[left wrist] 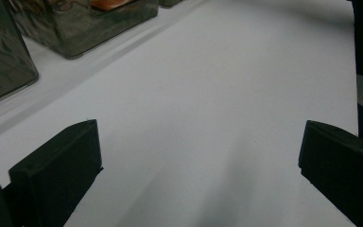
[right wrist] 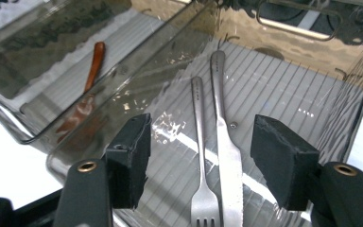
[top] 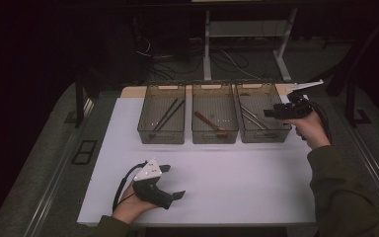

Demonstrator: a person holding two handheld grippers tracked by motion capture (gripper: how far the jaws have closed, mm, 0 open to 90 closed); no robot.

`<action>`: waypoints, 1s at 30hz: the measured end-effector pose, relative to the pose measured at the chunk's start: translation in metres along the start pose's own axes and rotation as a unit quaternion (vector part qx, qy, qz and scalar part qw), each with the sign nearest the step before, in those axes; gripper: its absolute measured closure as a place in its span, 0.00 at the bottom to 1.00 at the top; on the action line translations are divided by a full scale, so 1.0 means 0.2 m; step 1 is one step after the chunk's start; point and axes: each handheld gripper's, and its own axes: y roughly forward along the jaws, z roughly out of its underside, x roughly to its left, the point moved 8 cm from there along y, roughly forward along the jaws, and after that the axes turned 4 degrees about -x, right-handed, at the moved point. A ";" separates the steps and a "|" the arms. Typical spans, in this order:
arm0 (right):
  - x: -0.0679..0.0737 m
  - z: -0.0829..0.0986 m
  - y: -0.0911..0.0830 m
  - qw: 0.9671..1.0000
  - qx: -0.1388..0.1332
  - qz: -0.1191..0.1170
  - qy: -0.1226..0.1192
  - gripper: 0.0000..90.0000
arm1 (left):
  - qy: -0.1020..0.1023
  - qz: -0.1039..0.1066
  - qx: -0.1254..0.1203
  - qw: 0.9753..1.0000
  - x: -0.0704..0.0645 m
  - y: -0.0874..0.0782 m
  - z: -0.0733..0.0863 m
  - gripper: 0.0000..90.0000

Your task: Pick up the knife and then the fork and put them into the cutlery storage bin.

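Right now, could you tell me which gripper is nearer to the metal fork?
The right gripper: it hangs open just above the metal fork in the right-hand bin. The left gripper rests far off, near the table's front edge.

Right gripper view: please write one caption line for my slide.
Open right claw poised above a metal fork and knife in a clear bin.

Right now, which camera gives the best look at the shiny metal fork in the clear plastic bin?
The right gripper view: the shiny metal fork lies close below the open jaws, tines plain, beside a metal knife. The high view shows it as a thin grey sliver.
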 end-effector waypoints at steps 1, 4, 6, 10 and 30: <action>0.01 0.00 -0.01 1.000 -0.004 -0.002 -0.001 0.40 | -0.001 0.000 -0.002 1.000 0.00 0.00 0.00 0.00; 0.03 0.01 -0.04 1.000 -0.015 -0.007 -0.005 0.37 | -0.001 -0.001 -0.001 1.000 0.00 0.00 0.00 0.00; 0.05 0.01 -0.06 1.000 -0.022 -0.004 -0.010 0.34 | 0.000 -0.001 0.000 1.000 0.00 0.00 0.00 0.00; 0.10 0.01 -0.11 0.999 -0.035 -0.002 -0.022 0.30 | 0.000 -0.002 0.001 1.000 0.00 0.00 0.00 0.00; 0.41 0.17 -0.26 0.995 -0.068 -0.034 -0.066 0.21 | 0.000 -0.005 0.002 1.000 0.00 0.00 0.00 0.00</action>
